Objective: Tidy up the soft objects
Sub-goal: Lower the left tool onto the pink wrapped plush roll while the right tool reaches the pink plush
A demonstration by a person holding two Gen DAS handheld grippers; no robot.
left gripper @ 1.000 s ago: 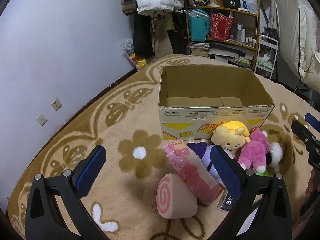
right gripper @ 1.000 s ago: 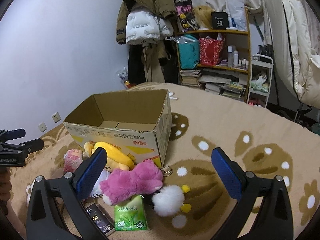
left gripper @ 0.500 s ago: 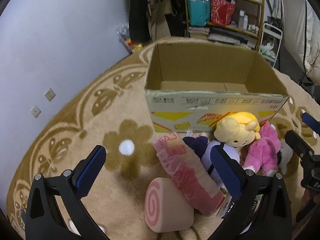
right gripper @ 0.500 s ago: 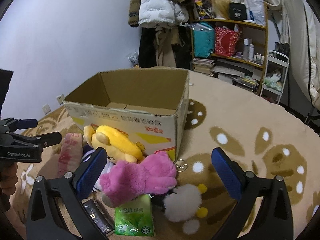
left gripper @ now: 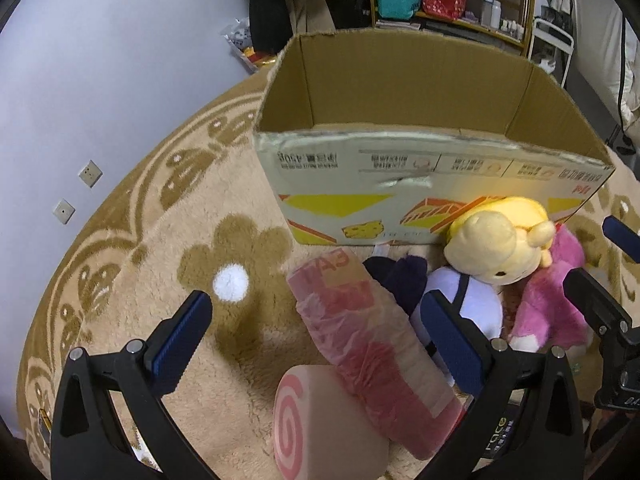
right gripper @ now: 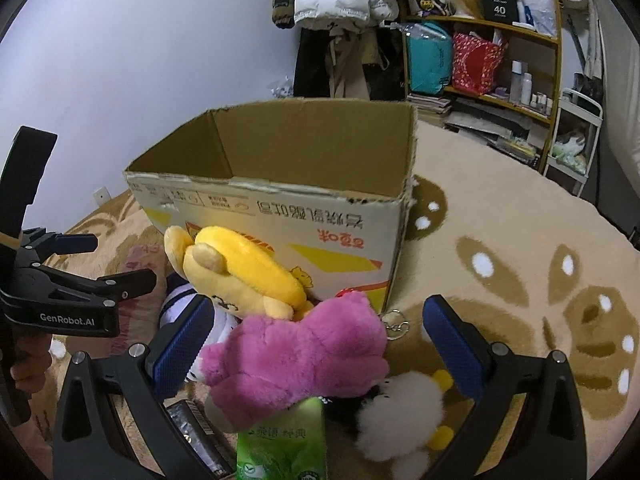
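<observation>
Left tool (left gripper: 316, 340) agape | right tool (right gripper: 316, 344) agape | pink wrapped roll (left gripper: 368, 352) long axis toward box (left gripper: 400, 176)

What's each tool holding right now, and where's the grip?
Nothing. The left tool is open above the pink wrapped pack; the right tool is open over the pink plush toy.

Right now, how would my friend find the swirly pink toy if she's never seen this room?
Start at the big cardboard box on the rug. In front of it is a pile of toys; nearest the camera lies the roll cushion, beside the pink wrapped pack. It alone has a pink spiral on its round end.
</observation>
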